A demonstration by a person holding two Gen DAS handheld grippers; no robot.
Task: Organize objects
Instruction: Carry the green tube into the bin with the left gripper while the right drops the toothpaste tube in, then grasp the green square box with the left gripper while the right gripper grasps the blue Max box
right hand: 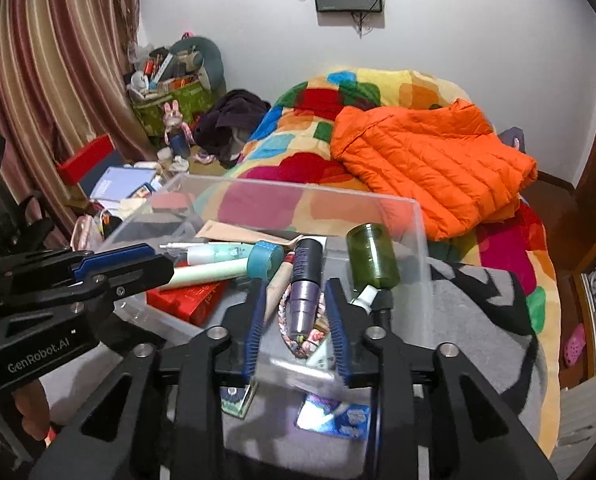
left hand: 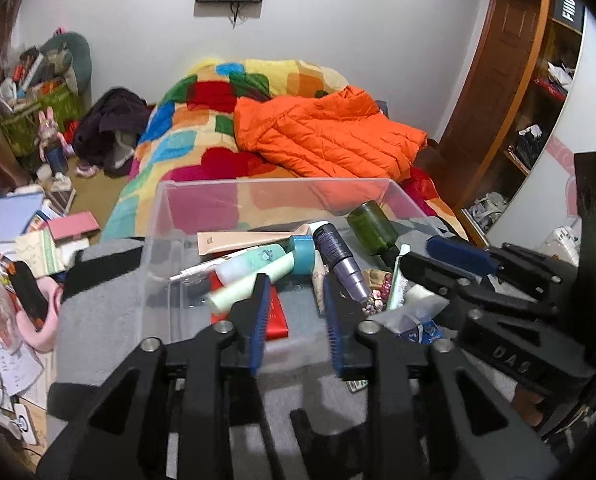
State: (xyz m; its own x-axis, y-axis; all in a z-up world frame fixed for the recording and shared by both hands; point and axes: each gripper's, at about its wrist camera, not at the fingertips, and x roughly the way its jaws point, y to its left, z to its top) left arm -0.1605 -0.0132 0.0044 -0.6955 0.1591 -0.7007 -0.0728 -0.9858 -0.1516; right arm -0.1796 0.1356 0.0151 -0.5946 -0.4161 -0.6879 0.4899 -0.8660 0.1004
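A clear plastic box [left hand: 170,208] [right hand: 417,220] sits on a grey blanket [left hand: 98,320] [right hand: 477,320]. Inside lie a green jar [left hand: 371,226] [right hand: 371,258], a purple bottle [left hand: 343,264] [right hand: 303,292], a teal tape roll [left hand: 301,254] [right hand: 264,260], a red packet [left hand: 276,312] [right hand: 186,300] and a pale green tube [left hand: 254,280] [right hand: 210,272]. My left gripper [left hand: 294,280] [right hand: 160,260] hangs at the box's near left edge, jaws apart, nothing pressed. My right gripper [right hand: 294,284] [left hand: 417,250] hovers at the near right edge, open too.
A blue foil sachet [right hand: 333,416] lies on the blanket in front of the box. Behind is a bed with a colourful quilt [left hand: 202,128] and an orange jacket [left hand: 329,132] [right hand: 429,156]. Cluttered papers and boxes [left hand: 30,232] fill the left; wooden shelves [left hand: 537,92] stand right.
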